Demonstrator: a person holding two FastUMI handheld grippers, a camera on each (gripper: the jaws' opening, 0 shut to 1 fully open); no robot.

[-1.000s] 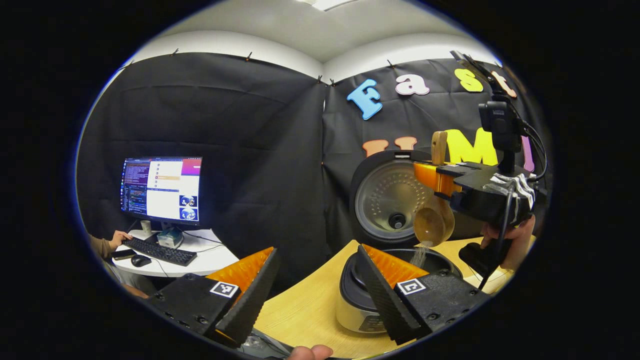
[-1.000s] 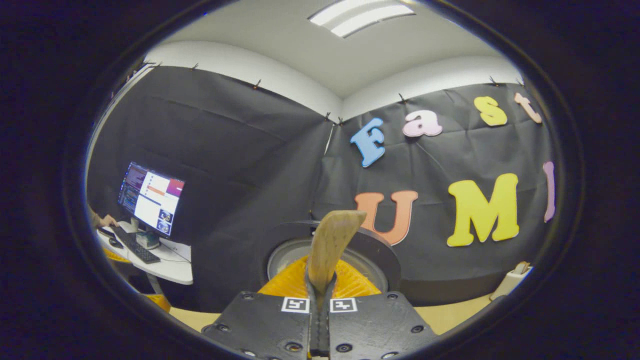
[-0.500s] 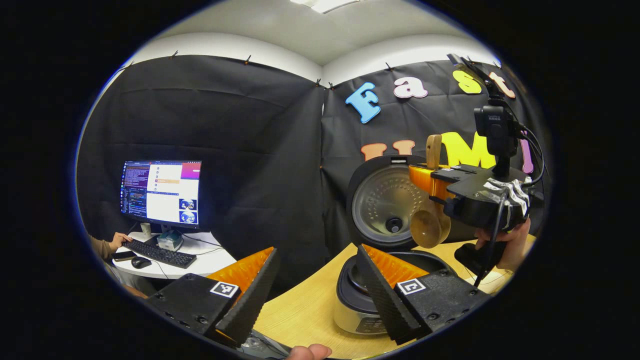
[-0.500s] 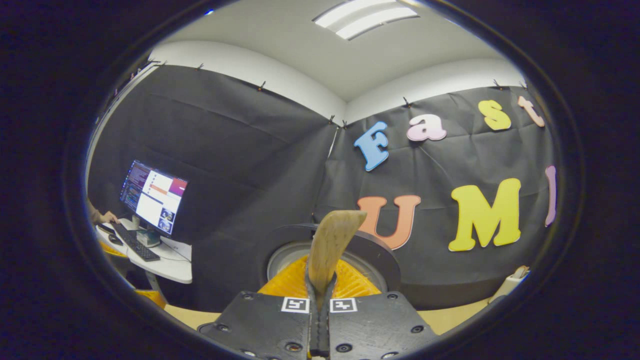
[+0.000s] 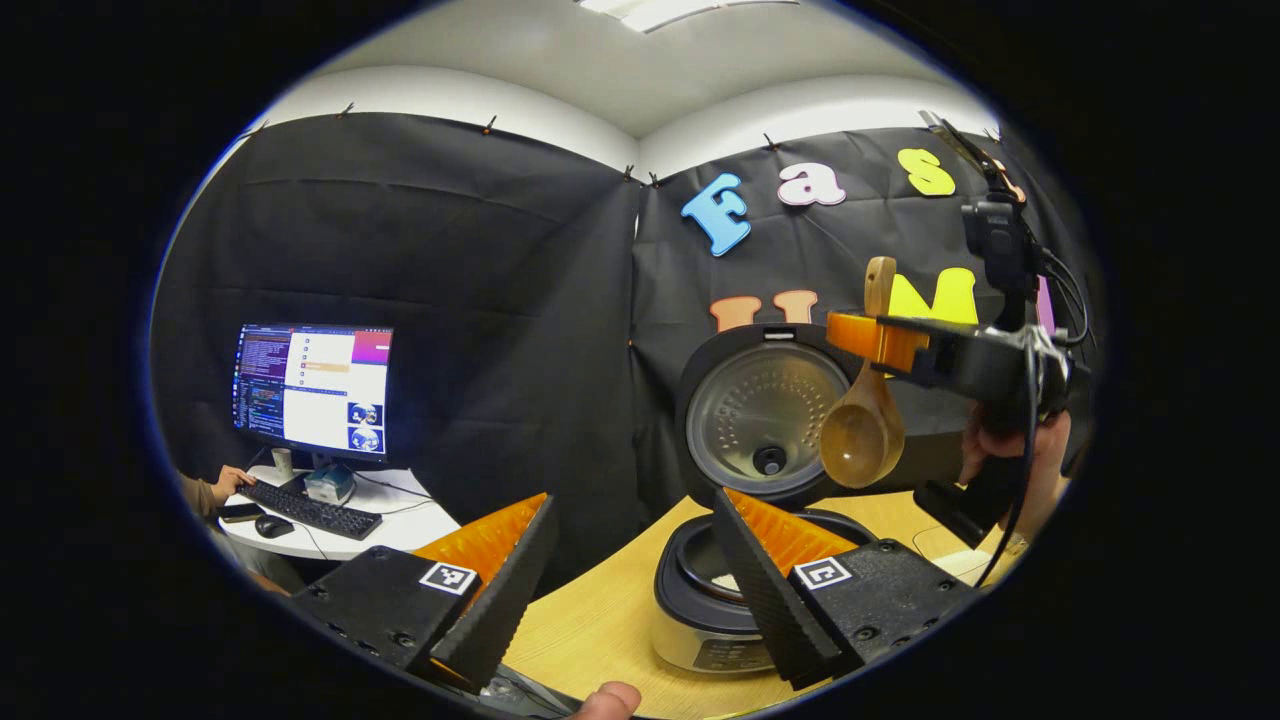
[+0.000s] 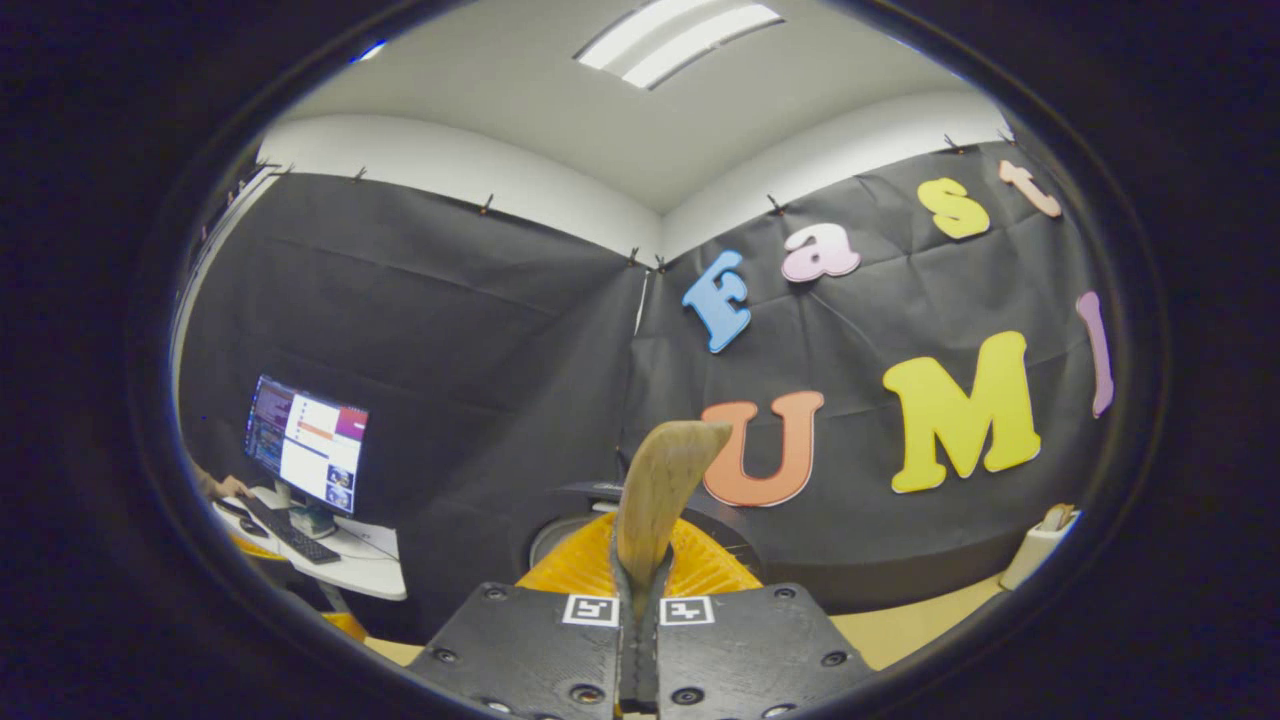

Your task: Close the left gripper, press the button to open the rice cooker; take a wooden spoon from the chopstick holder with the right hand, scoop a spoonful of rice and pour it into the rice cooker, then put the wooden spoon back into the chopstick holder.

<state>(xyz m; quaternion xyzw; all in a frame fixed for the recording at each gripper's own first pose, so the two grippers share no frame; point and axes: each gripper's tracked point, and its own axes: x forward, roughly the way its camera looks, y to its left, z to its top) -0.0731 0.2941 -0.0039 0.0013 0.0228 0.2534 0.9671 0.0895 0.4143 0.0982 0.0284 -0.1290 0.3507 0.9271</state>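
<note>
Wooden bench (image 5: 600, 620): left hand-held gripper (image 5: 630, 570) wide open, empty. Cooker (image 5: 700, 600) open, rice inside. Right hand-held gripper (image 5: 880, 340) clamps spoon (image 5: 862, 440) handle, bowl hanging above cooker. Risk: narrow handle pinch, spoon may swivel and miss the holder (image 6: 1040, 545).

Right gripper (image 6: 640, 590) clamped on upright wooden spoon (image 6: 660, 490) handle, rice cooker (image 6: 600, 520) lid behind, monitor (image 6: 305, 442) far left
</note>
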